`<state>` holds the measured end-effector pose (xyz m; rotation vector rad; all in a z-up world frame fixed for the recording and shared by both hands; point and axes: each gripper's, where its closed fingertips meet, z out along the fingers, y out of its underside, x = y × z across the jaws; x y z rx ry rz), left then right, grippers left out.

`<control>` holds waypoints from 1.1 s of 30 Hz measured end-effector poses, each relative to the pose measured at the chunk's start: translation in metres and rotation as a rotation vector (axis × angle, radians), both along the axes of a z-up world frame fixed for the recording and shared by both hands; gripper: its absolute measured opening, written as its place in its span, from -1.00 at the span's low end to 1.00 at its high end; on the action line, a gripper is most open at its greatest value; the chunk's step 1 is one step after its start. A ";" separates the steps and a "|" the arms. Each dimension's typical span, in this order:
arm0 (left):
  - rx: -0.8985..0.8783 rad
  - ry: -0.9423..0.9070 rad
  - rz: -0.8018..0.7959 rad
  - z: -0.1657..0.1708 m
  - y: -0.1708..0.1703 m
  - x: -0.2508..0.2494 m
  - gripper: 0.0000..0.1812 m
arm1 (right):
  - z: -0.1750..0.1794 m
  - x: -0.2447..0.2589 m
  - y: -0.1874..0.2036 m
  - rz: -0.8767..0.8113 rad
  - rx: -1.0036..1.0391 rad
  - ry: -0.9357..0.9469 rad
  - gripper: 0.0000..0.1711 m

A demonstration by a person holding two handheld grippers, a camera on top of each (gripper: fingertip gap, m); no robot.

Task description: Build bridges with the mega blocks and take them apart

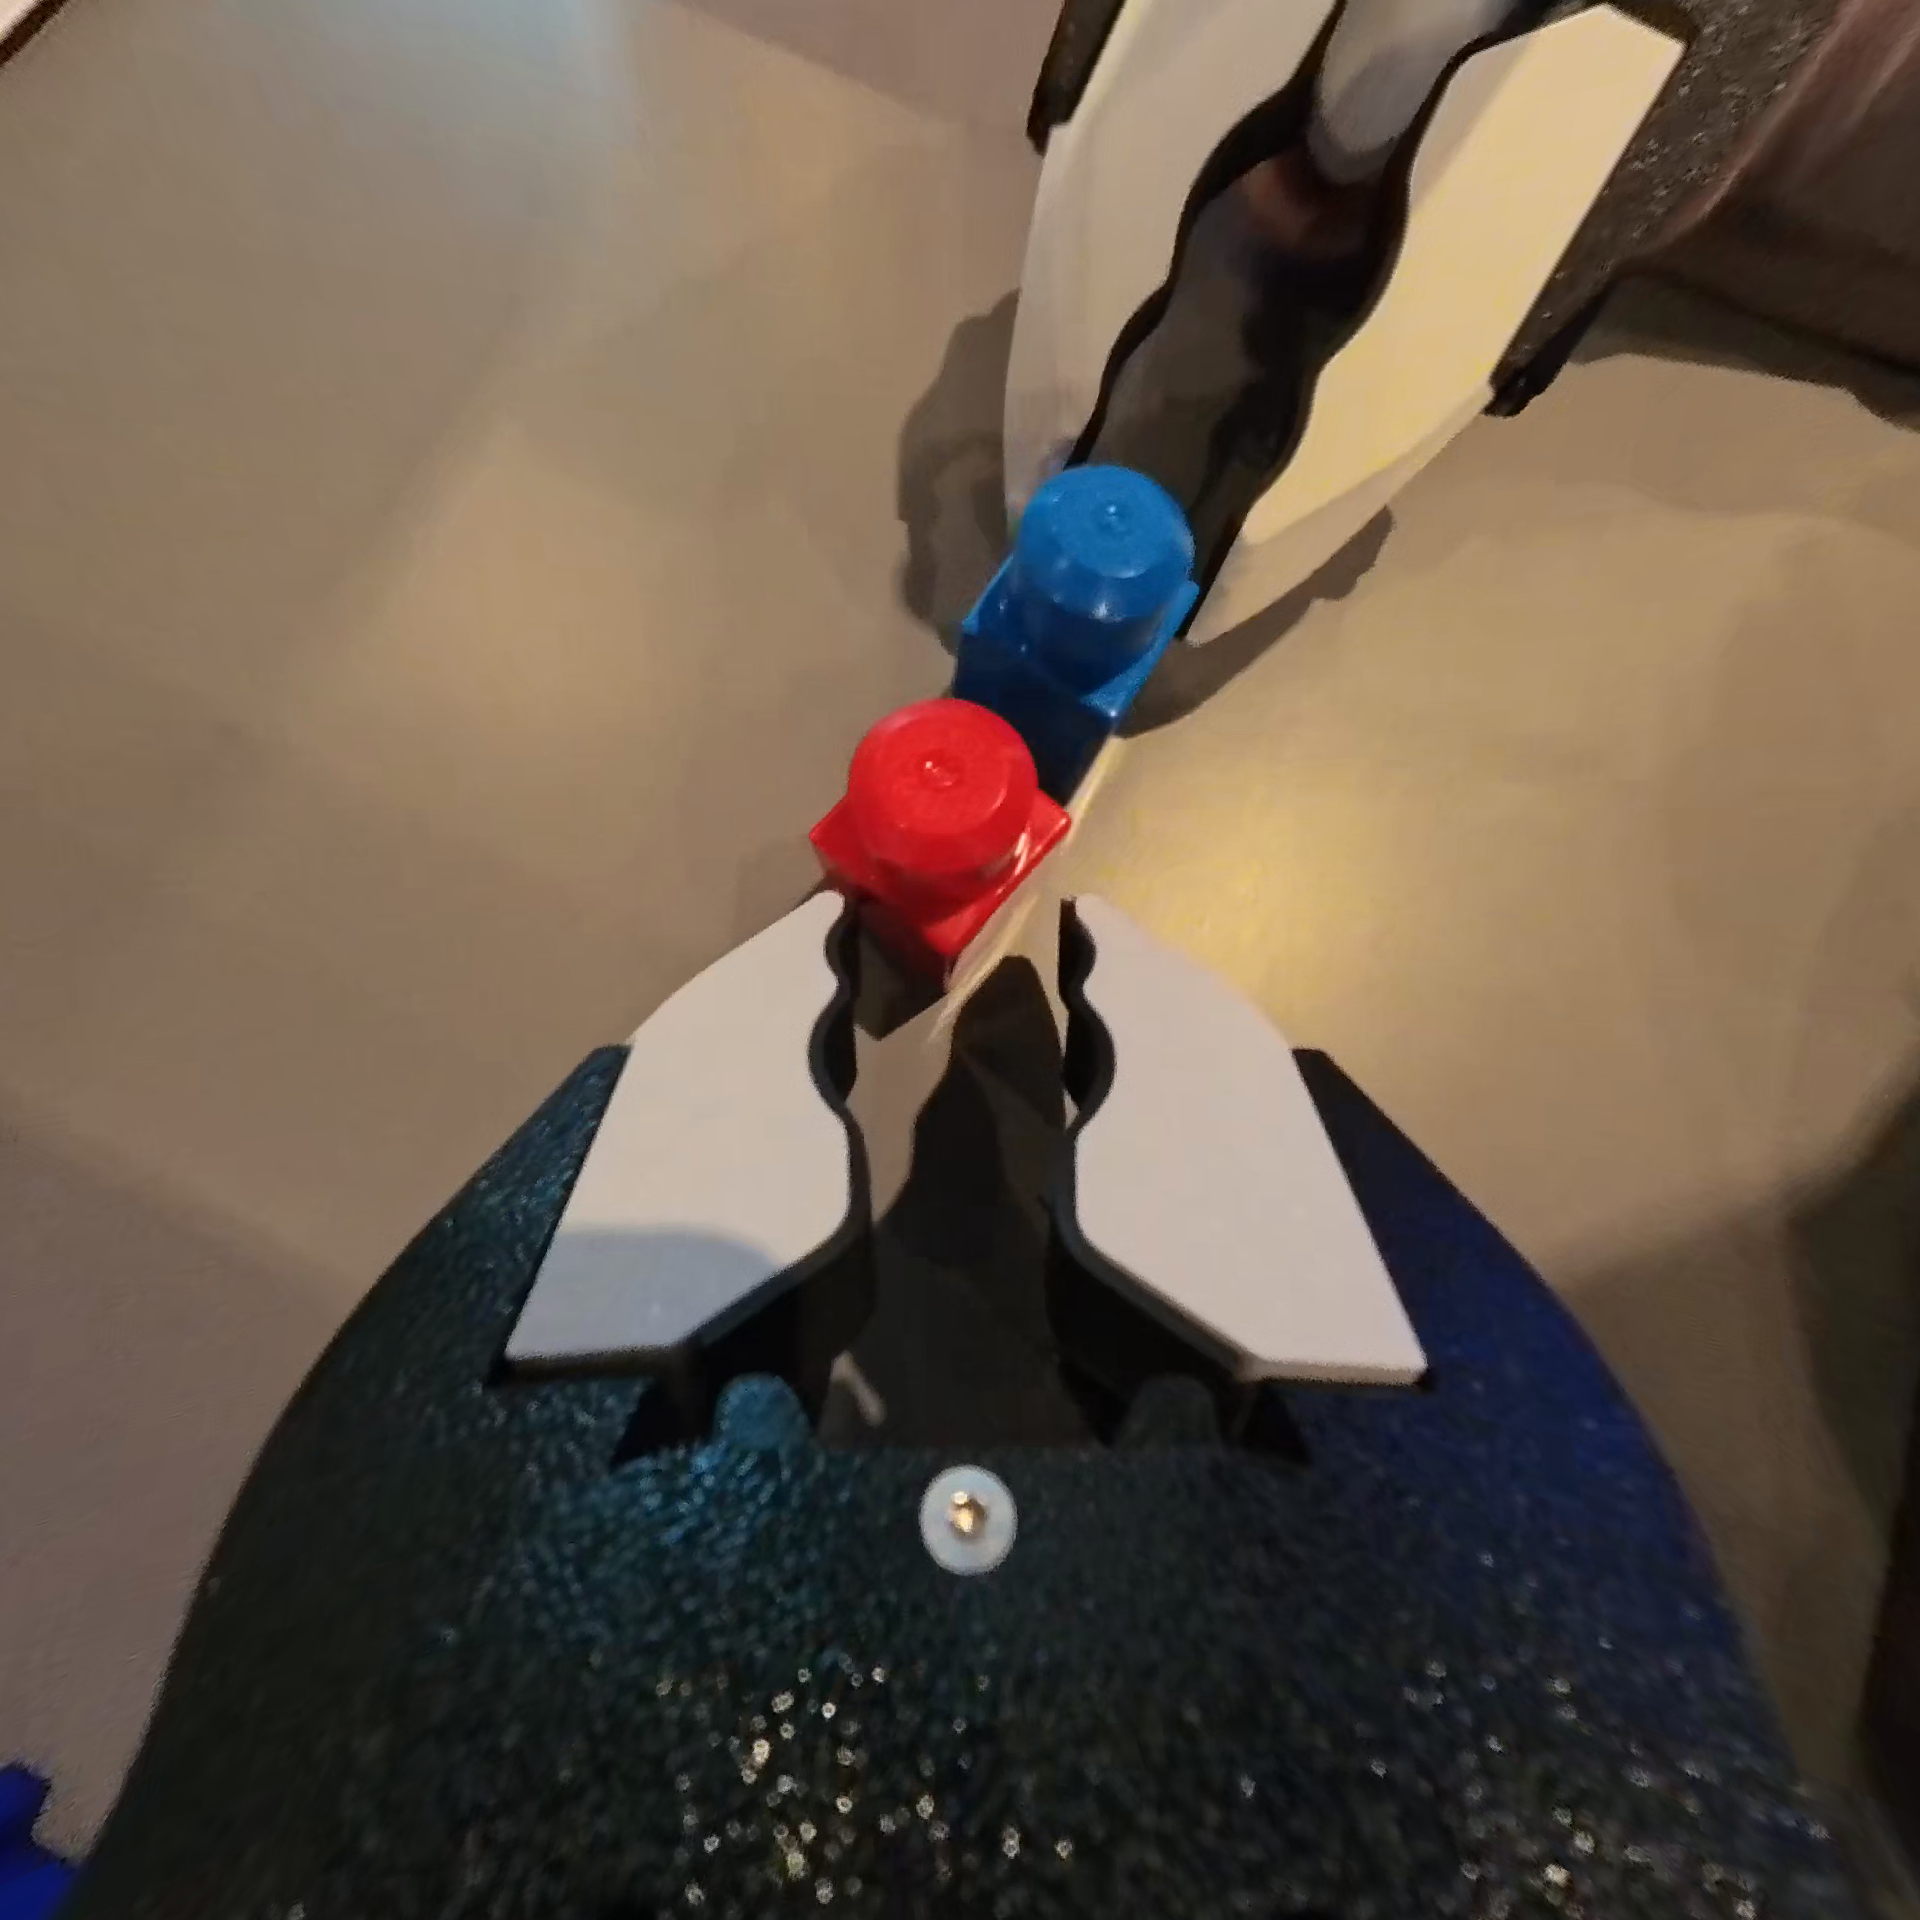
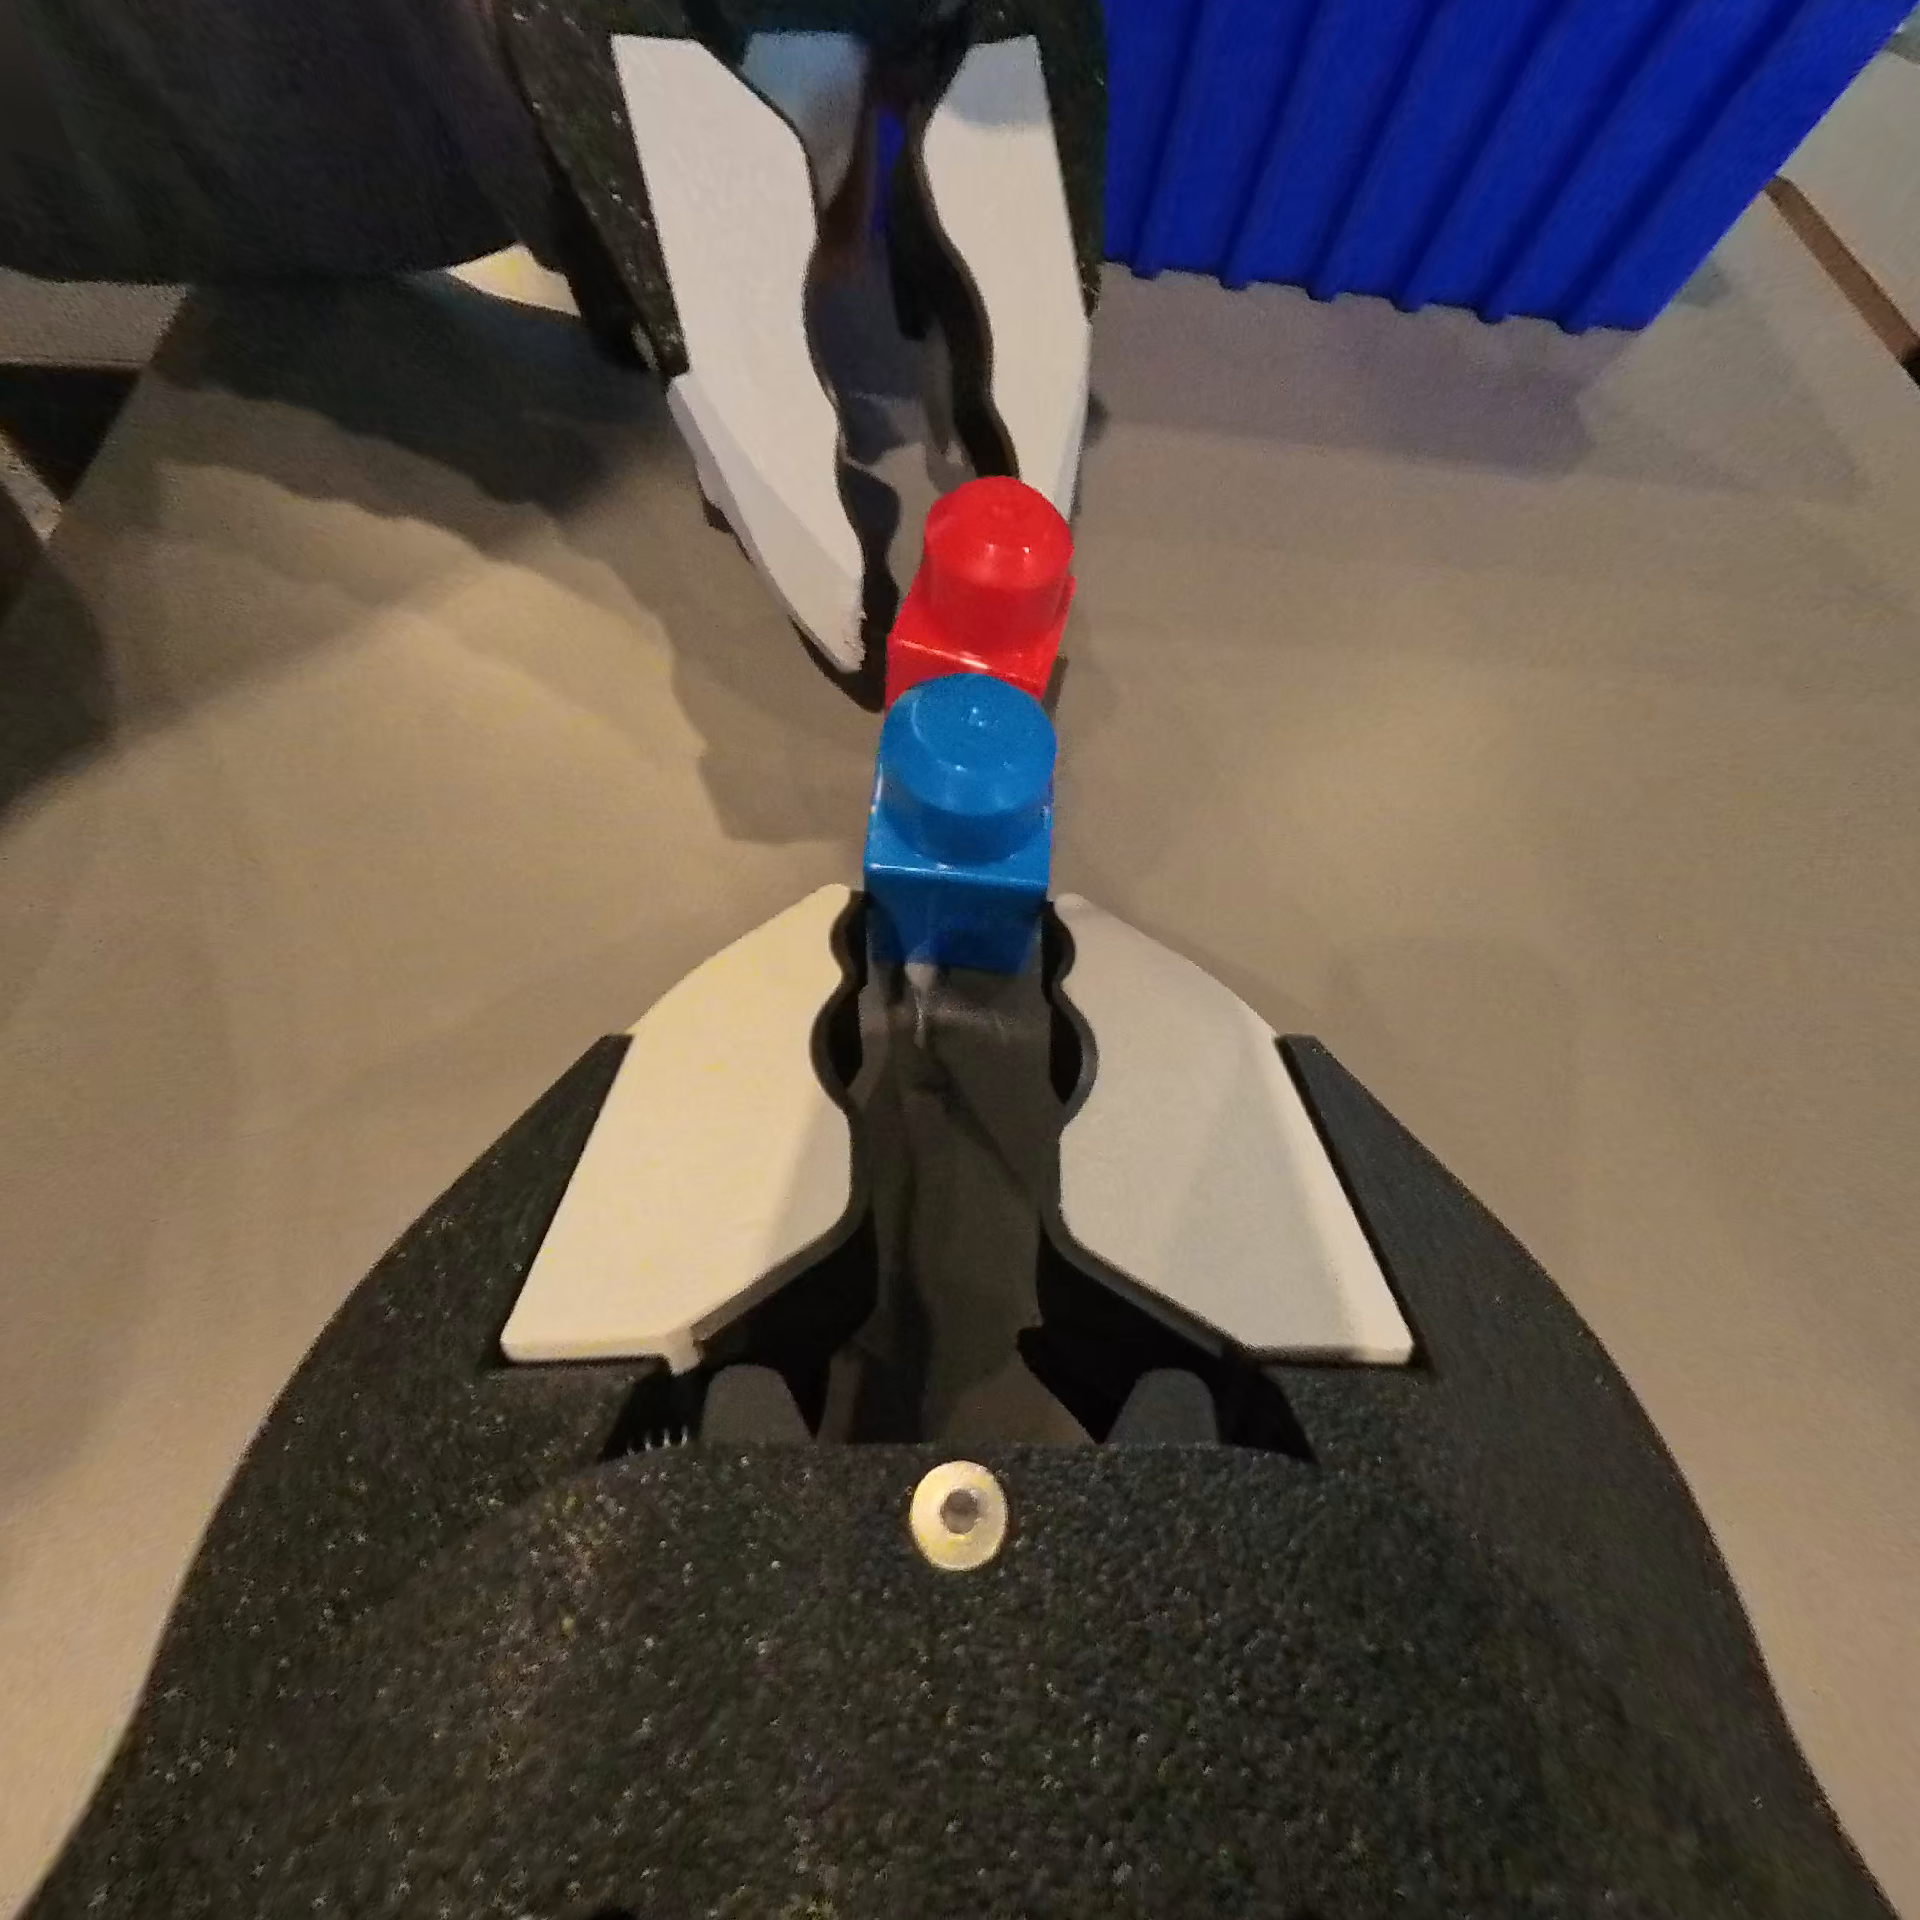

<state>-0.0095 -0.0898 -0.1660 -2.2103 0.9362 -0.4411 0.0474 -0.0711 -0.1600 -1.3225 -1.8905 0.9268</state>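
L gripper (image 1: 951, 914) jaws narrow, clamped on red block (image 1: 940, 831); R gripper (image 2: 951, 904) clamped on blue block (image 2: 961, 821). Blocks touching, mid beige table (image 2: 1455, 831), away from edges.

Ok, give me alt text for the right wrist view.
The right gripper clamps a blue plastic single-stud block low over a beige table. Facing it, the left gripper holds a red single-stud block; the blocks look side by side.

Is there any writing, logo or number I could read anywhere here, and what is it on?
None readable. The red block and the blue block each carry a tiny raised mark on the stud top, too small and blurred to make out. The blue ribbed panel and the table are plain.
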 end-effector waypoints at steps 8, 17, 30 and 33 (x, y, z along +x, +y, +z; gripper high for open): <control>0.021 0.061 0.039 -0.003 0.002 -0.001 -0.63 | 0.000 -0.001 -0.003 0.030 -0.017 0.014 -0.63; 0.023 0.032 0.024 -0.003 -0.008 0.002 -0.68 | 0.000 -0.003 -0.004 0.034 -0.008 0.020 -0.63; 0.035 0.087 -0.004 -0.005 -0.008 0.006 -0.70 | -0.001 -0.002 -0.001 0.032 0.016 0.029 -0.62; 0.040 0.092 -0.001 -0.004 -0.007 0.003 -0.70 | -0.001 -0.001 0.001 0.029 0.019 0.028 -0.62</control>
